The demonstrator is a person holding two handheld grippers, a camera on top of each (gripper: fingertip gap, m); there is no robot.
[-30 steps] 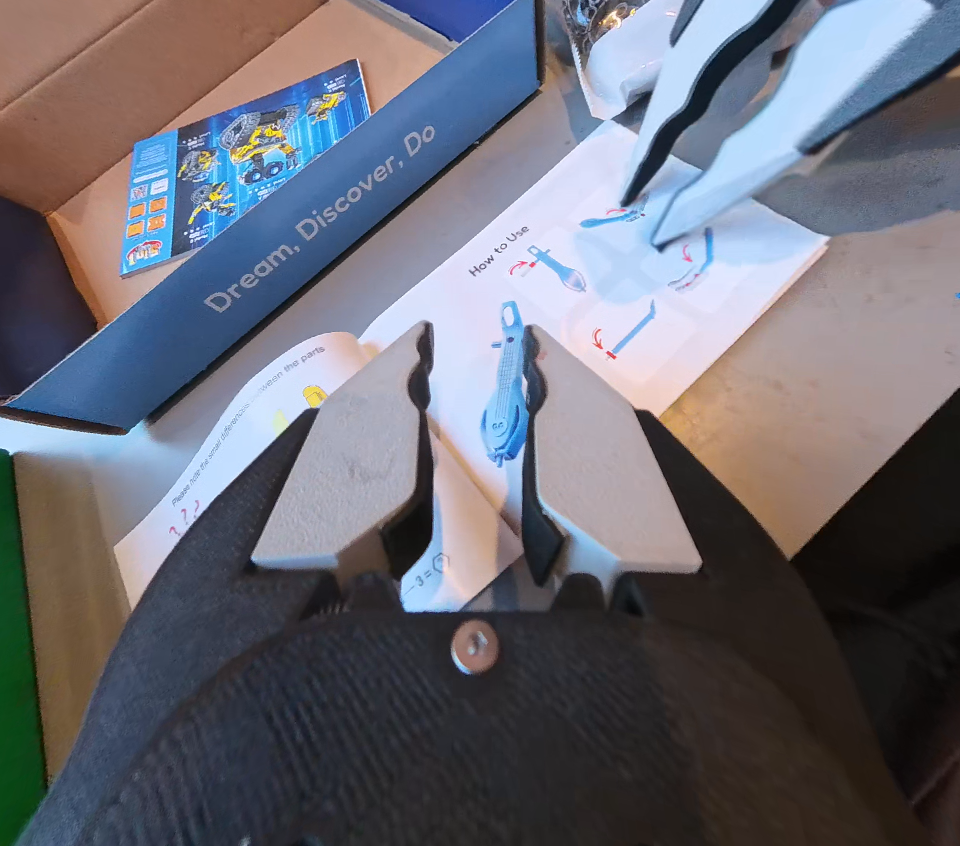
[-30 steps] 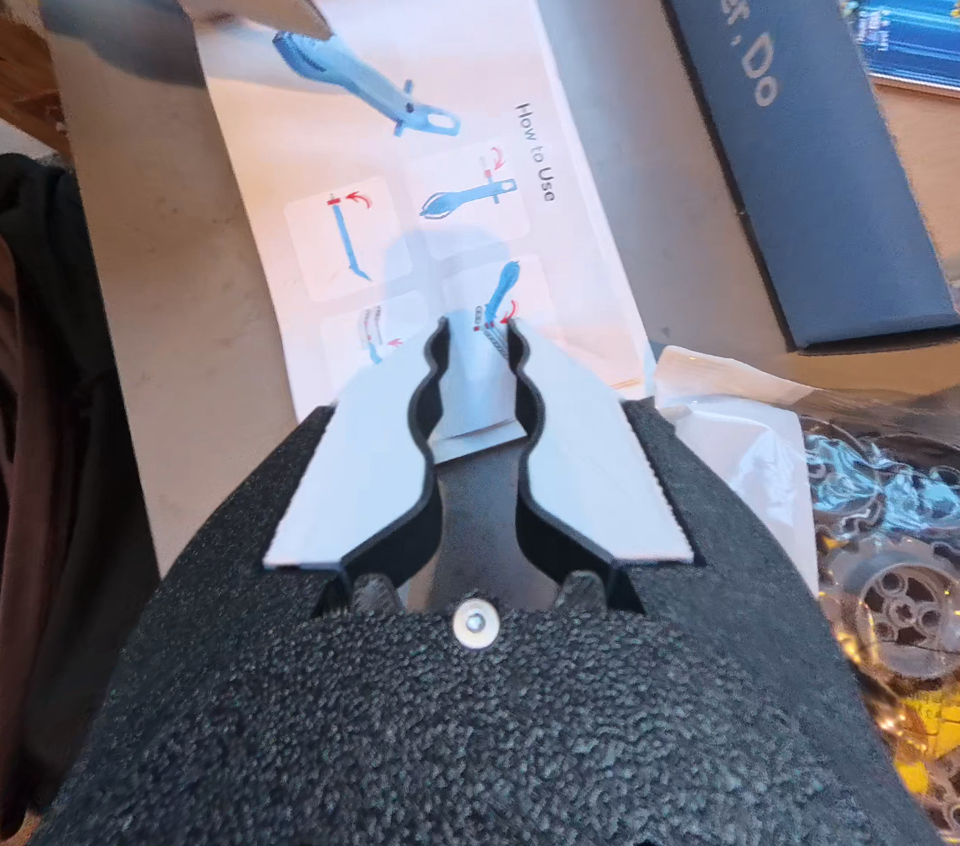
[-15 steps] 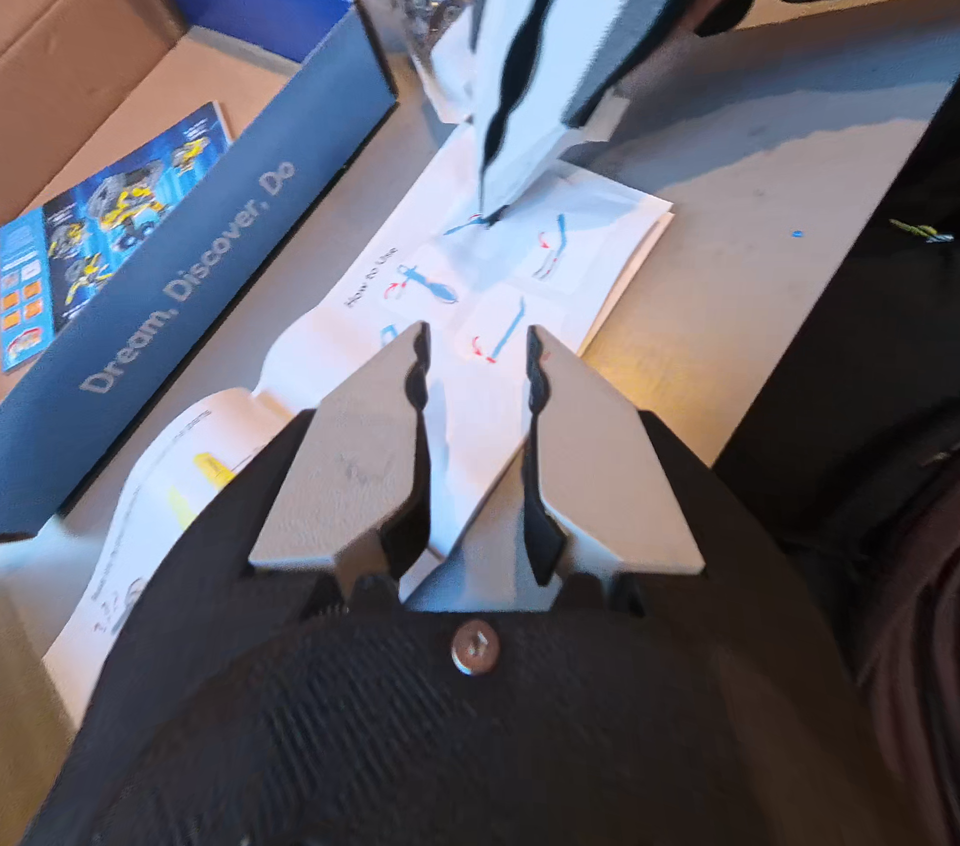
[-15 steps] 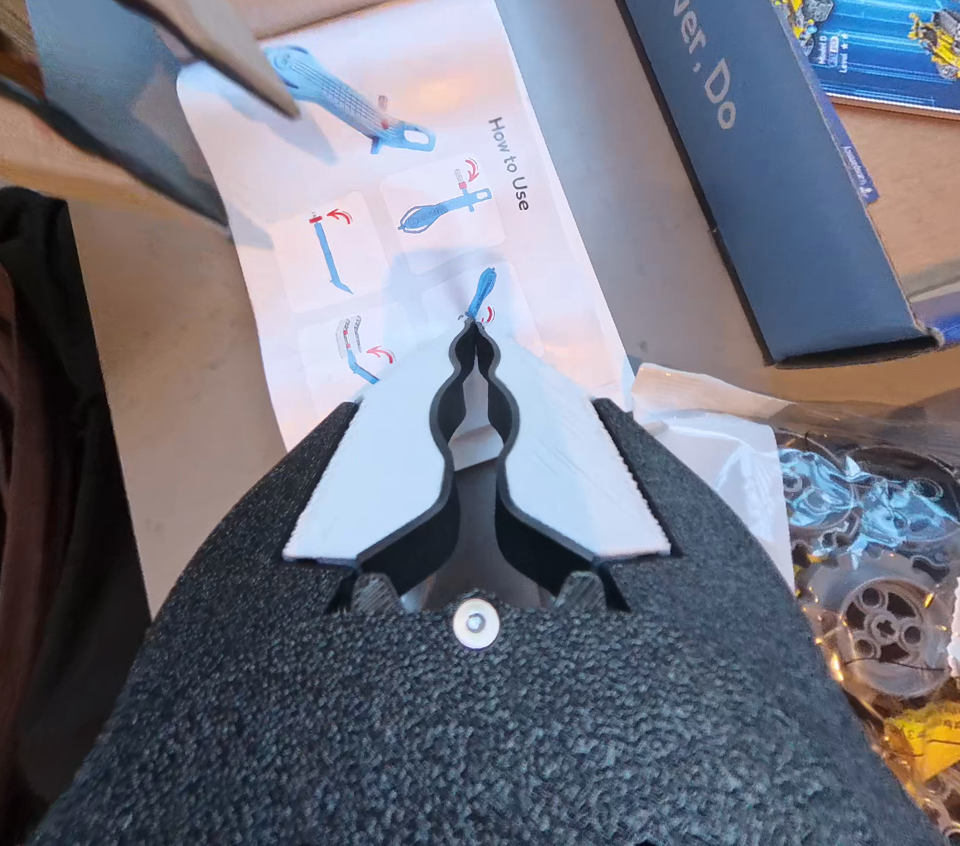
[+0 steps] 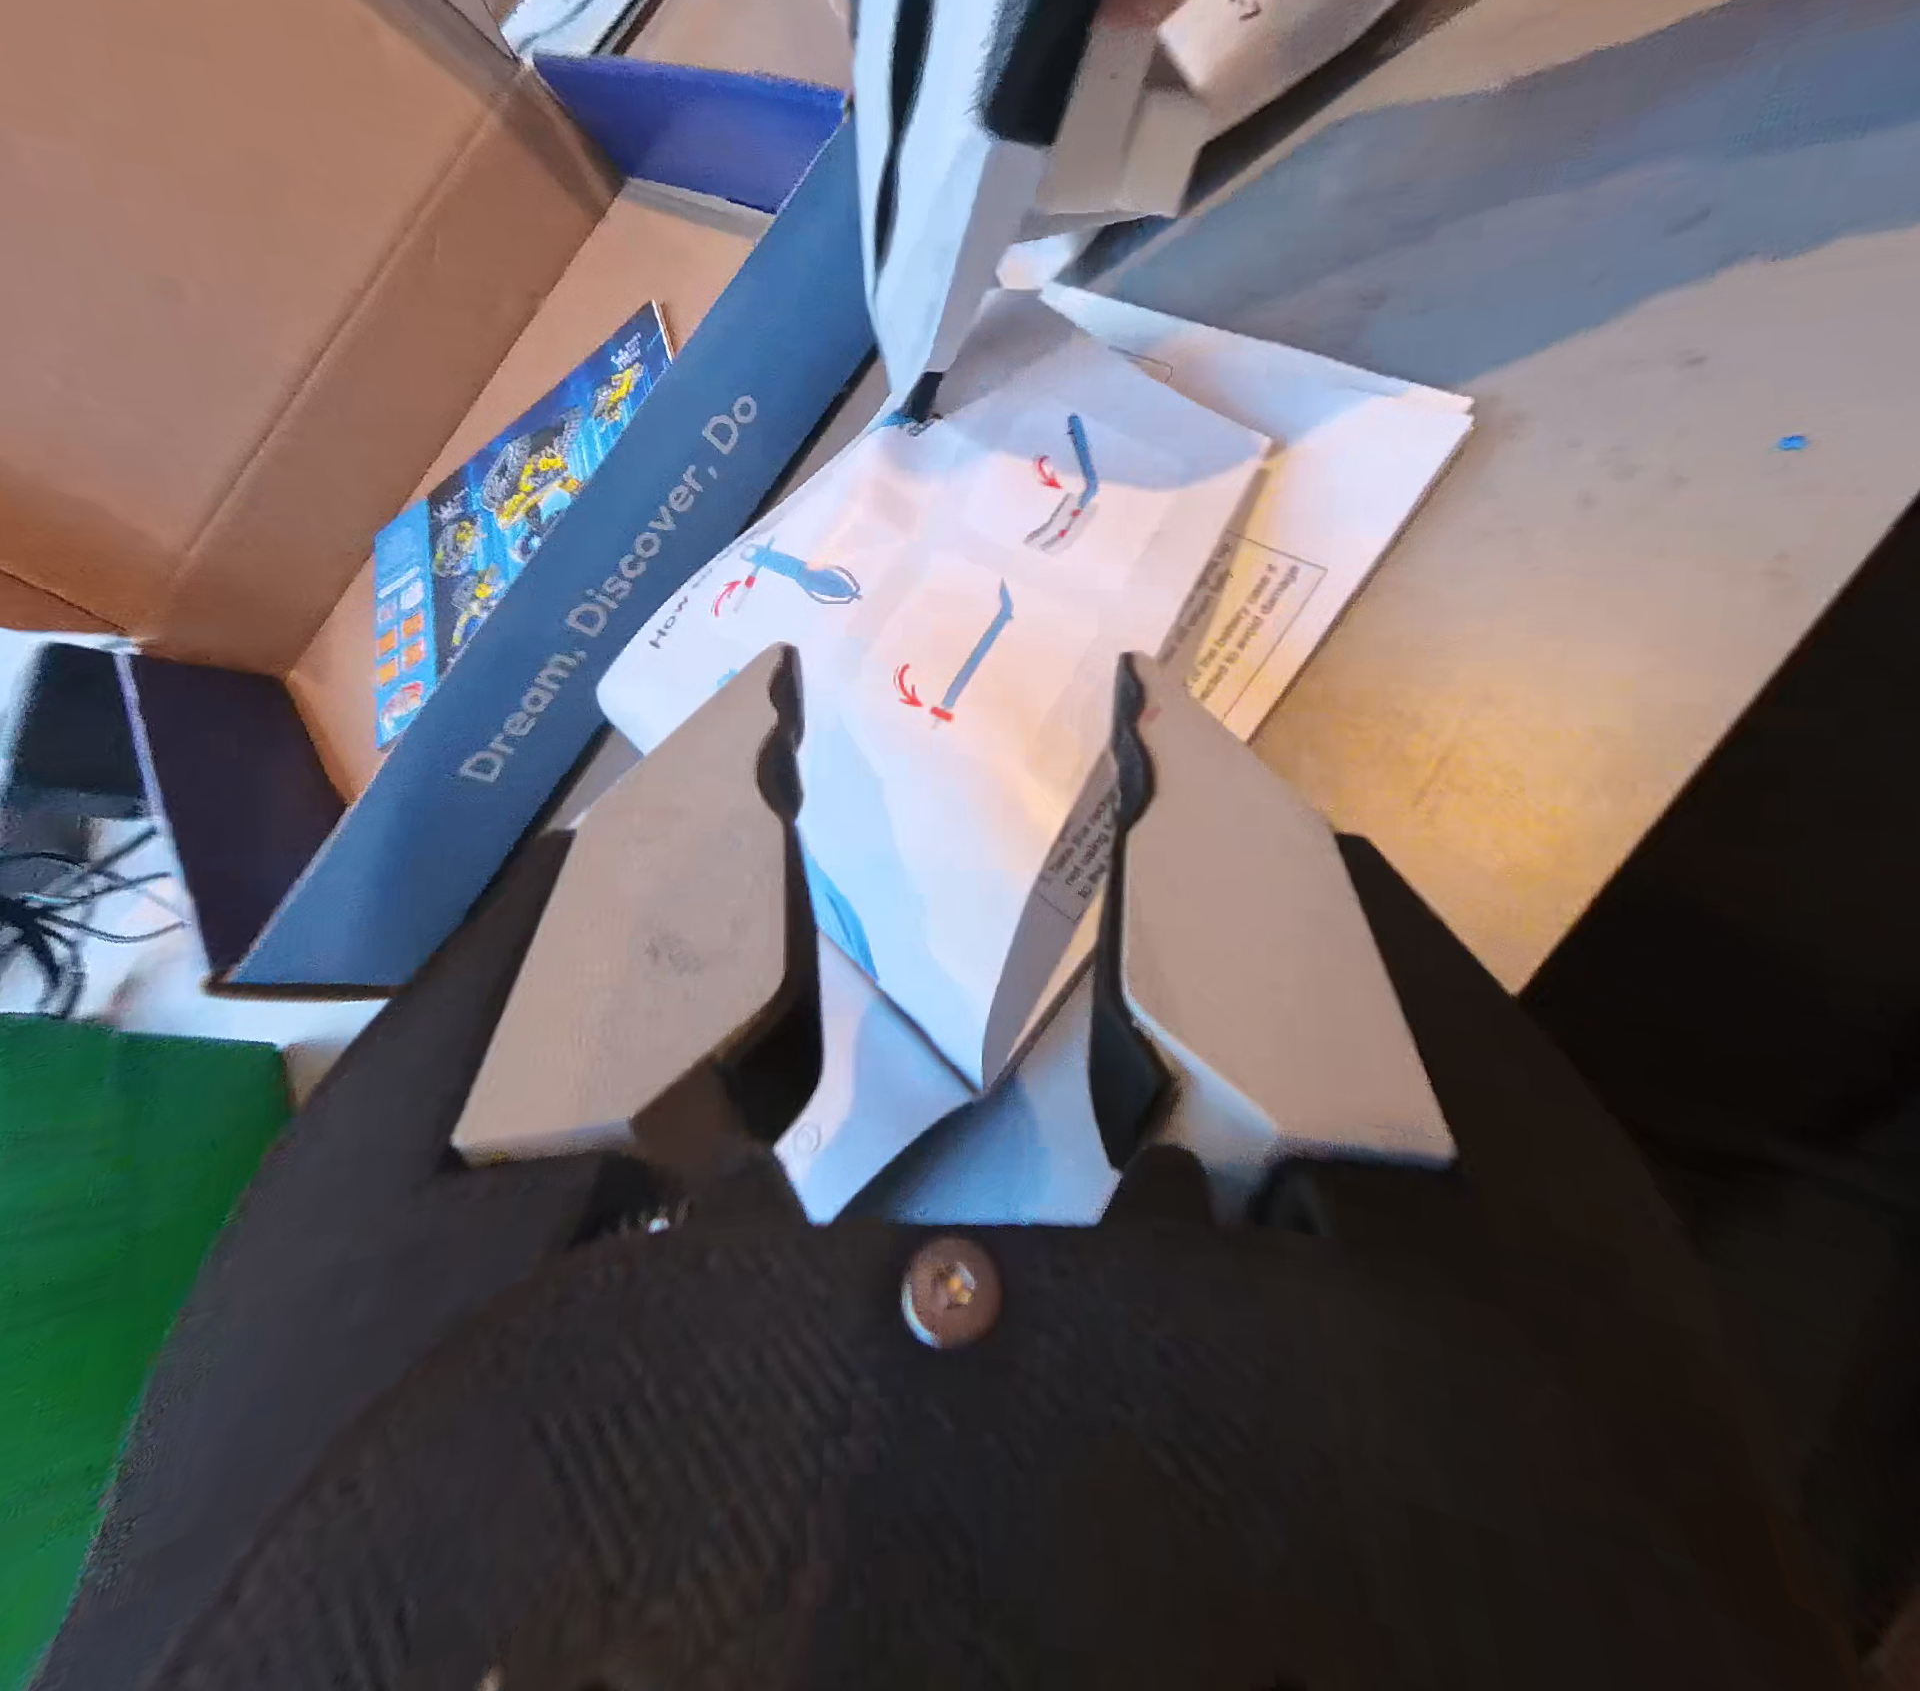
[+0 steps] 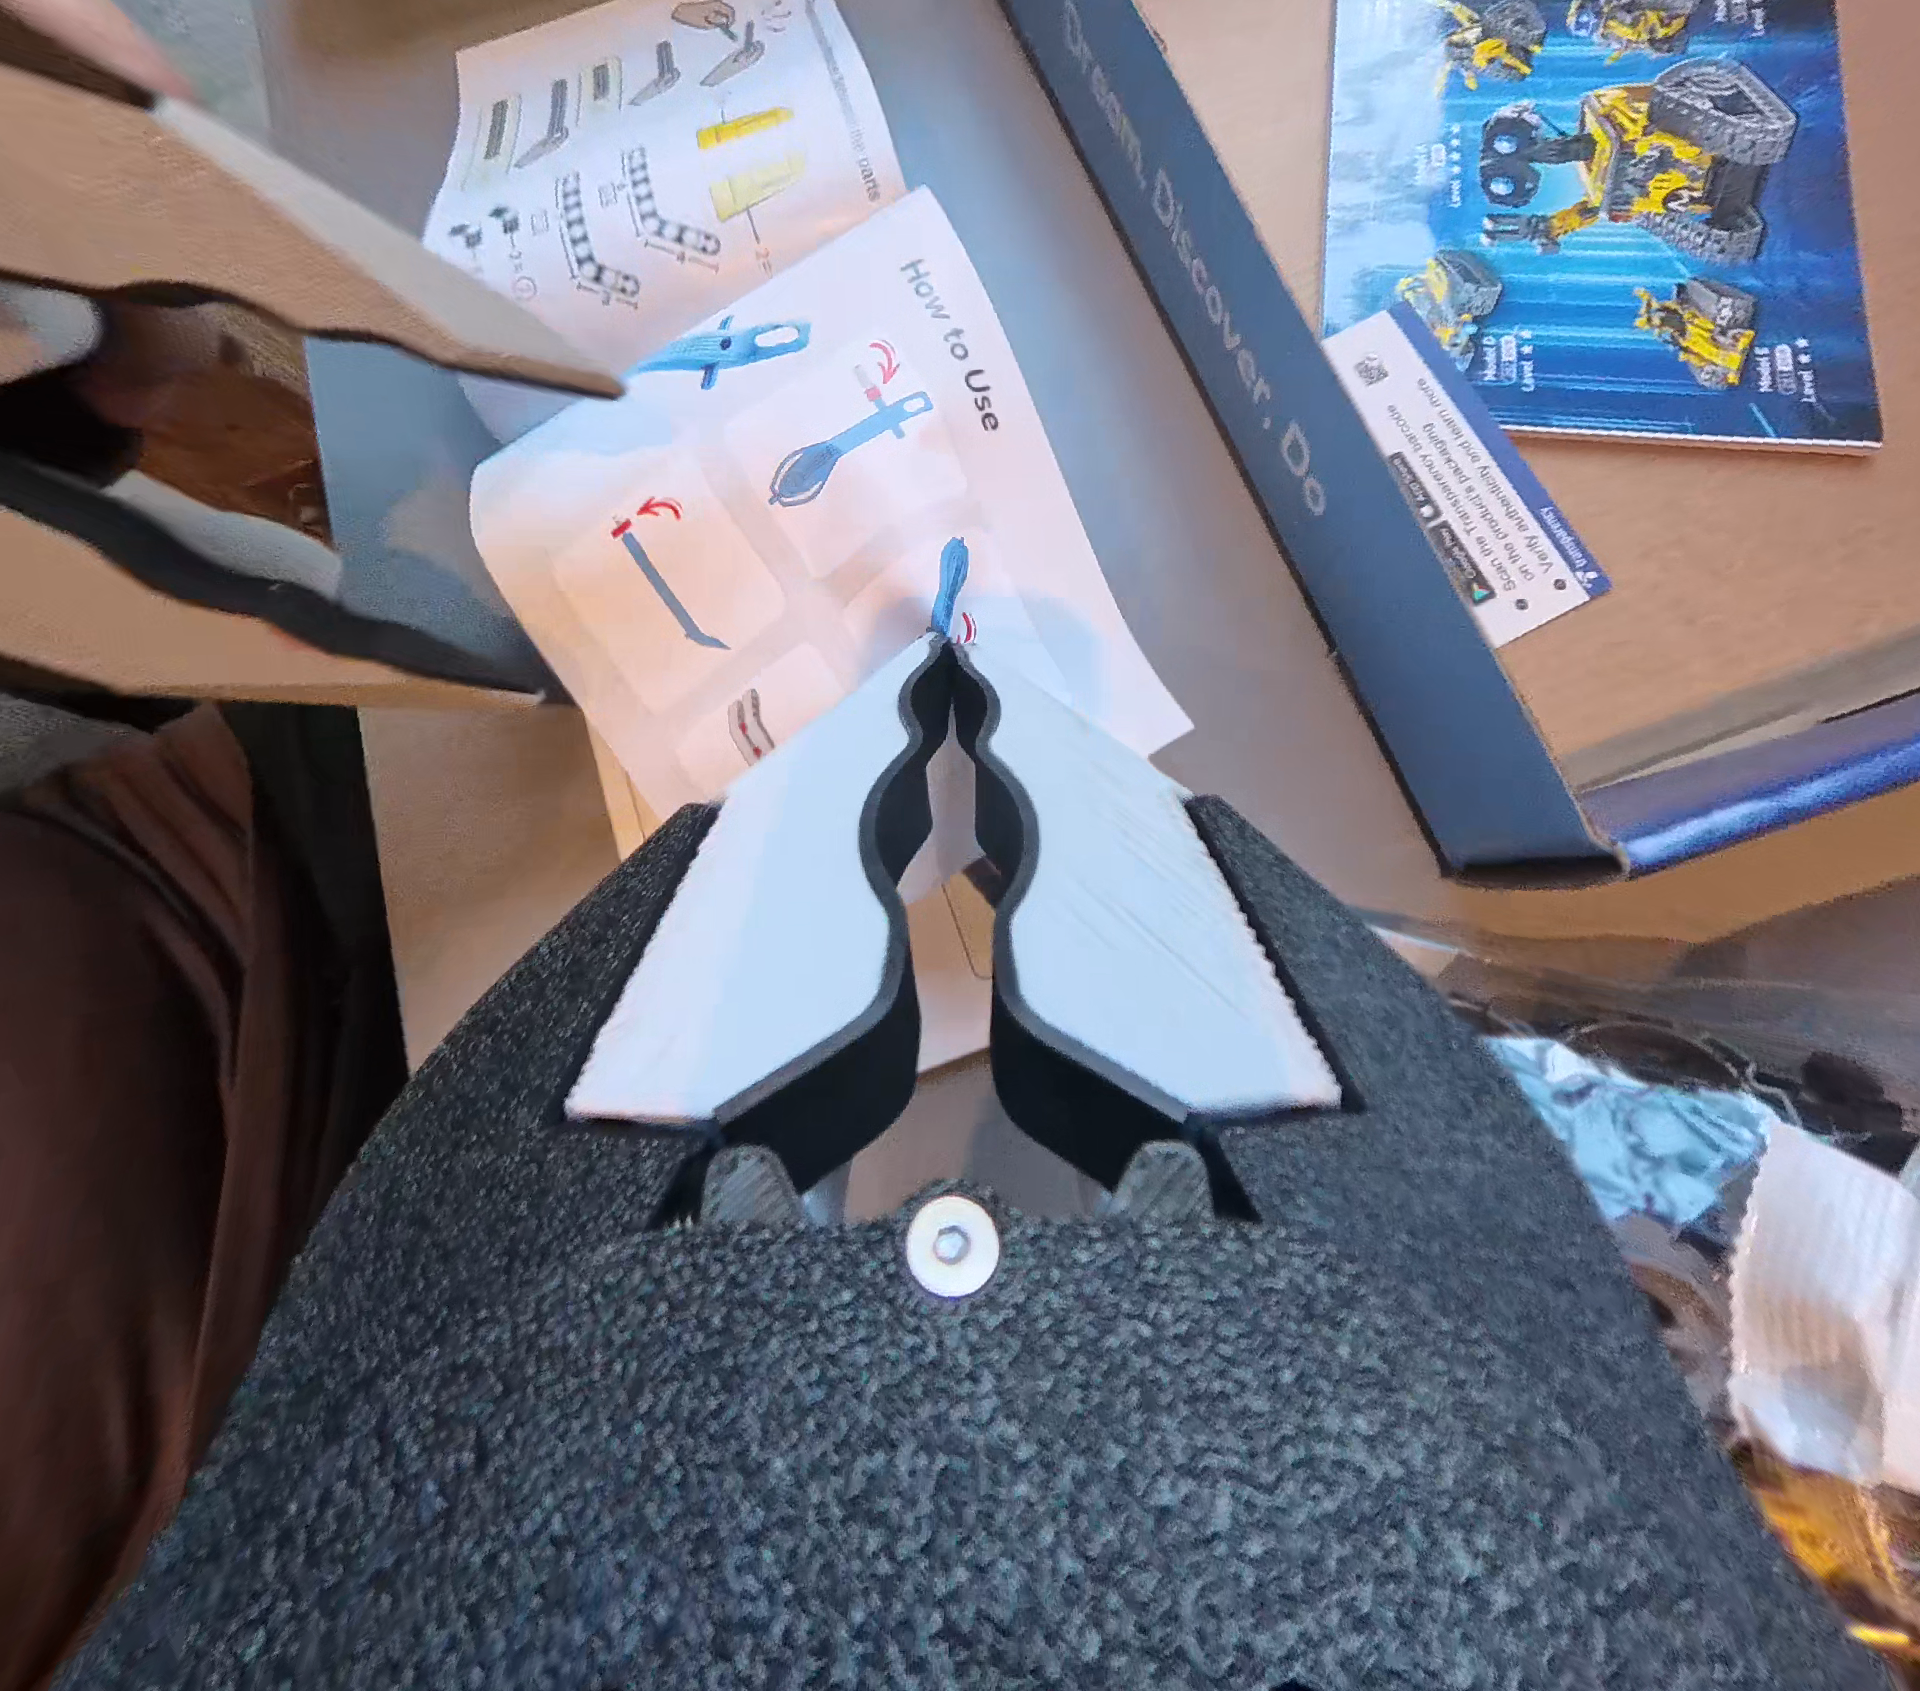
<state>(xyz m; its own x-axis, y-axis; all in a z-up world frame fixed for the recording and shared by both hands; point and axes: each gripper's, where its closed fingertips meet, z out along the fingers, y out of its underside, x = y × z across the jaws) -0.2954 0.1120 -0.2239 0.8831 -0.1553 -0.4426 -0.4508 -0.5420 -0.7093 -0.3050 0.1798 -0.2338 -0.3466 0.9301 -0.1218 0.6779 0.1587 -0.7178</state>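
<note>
Our right gripper (image 6: pixel 948 654) is clamped on the instruction sheet (image 6: pixel 790 498); our left gripper (image 5: pixel 956 696) hangs open over it, beside the box (image 6: pixel 1195 207).

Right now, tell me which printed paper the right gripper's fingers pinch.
The white instruction sheet with blue tool drawings on the table; the right gripper pinches its raised page. The blue booklet lies untouched in the box.

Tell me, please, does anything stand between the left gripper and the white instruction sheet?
Nothing visible does. The left gripper is open, and a raised fold of the instruction sheet lies between its fingers. The right gripper pinches the sheet's far edge, clear of the left one.
</note>
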